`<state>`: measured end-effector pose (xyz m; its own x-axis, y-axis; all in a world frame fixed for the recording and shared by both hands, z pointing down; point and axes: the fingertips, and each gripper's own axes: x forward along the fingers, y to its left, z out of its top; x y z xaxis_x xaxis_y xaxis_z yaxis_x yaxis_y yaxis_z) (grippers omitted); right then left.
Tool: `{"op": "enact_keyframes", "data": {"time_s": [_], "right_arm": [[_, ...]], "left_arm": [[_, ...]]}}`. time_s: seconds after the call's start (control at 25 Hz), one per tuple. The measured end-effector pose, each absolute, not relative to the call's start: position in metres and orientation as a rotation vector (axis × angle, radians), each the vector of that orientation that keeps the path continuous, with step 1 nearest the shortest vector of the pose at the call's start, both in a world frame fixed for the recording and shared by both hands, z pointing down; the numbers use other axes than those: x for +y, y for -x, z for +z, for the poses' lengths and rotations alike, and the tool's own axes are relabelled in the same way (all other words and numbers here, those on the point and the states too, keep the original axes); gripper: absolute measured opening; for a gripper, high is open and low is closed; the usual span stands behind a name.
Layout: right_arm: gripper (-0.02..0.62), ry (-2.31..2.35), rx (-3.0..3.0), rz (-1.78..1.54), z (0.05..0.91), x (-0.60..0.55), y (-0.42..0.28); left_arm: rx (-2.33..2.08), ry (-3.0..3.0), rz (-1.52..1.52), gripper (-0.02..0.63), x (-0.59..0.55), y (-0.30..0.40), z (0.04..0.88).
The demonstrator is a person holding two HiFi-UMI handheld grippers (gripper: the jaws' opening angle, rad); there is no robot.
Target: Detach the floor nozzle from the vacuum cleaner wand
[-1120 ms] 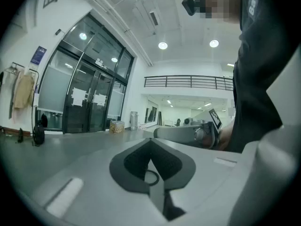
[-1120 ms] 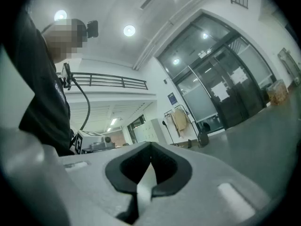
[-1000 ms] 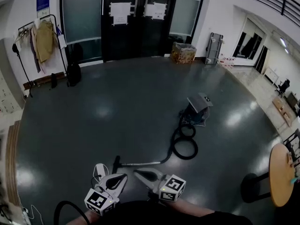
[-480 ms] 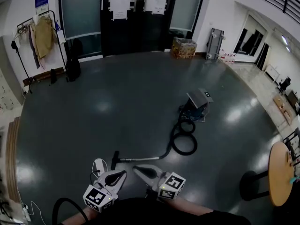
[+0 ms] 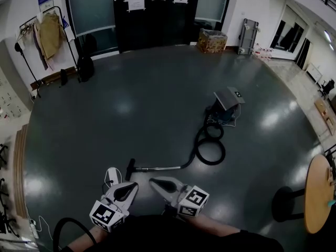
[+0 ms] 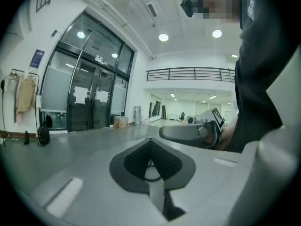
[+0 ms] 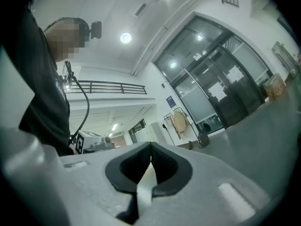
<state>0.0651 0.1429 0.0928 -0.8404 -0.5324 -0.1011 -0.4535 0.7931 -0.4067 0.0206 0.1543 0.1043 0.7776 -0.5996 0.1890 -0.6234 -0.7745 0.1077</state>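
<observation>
The vacuum cleaner [image 5: 227, 105] stands on the dark floor, and its black hose [image 5: 210, 148] coils toward me. The thin metal wand [image 5: 160, 168] lies flat and ends in the black floor nozzle [image 5: 129, 170], which is attached to it. My left gripper [image 5: 132, 185] hangs shut and empty just on the near side of the nozzle, above the floor. My right gripper [image 5: 153, 182] is beside it, also shut and empty, just short of the wand. In both gripper views the left gripper [image 6: 150, 144] and the right gripper [image 7: 150, 149] have their pads pressed together with nothing between them.
A white cable piece [image 5: 112, 174] lies left of the nozzle. At the right stand a round wooden table [image 5: 318, 194] and a black stool base [image 5: 286, 206]. A coat rack [image 5: 46, 35], a cardboard box [image 5: 211, 40] and dark glass doors [image 5: 152, 14] line the far wall.
Both grippers have drifted a little with me across the floor, still shut. The vacuum, hose, wand and nozzle lie where they were.
</observation>
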Motion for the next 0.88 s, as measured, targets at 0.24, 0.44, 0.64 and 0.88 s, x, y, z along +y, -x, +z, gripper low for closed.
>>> {"op": "enact_keyframes", "data": {"time_s": [0.24,0.44,0.64,0.88], "right_arm": [[0.0,0.746,2.803,-0.584,0.103,0.132,-0.072],[0.0,0.777,2.822,-0.608,0.112,0.109,-0.052],[0.0,0.882,2.818,-0.611,0.12,0.076,-0.019],[0.002,1.073,2.785,-0.639,0.139,0.027,0.023]], "left_arm": [[-0.999,-2.788,0.23,0.002,0.147,-0.023,0.109],[-1.012,-2.77,0.217,0.002,0.116,0.005,0.113],[-1.001,-2.787,0.205,0.002,0.078,0.051,0.13],[-0.953,-2.839,0.229,0.002,0.019,0.106,0.139]]}}
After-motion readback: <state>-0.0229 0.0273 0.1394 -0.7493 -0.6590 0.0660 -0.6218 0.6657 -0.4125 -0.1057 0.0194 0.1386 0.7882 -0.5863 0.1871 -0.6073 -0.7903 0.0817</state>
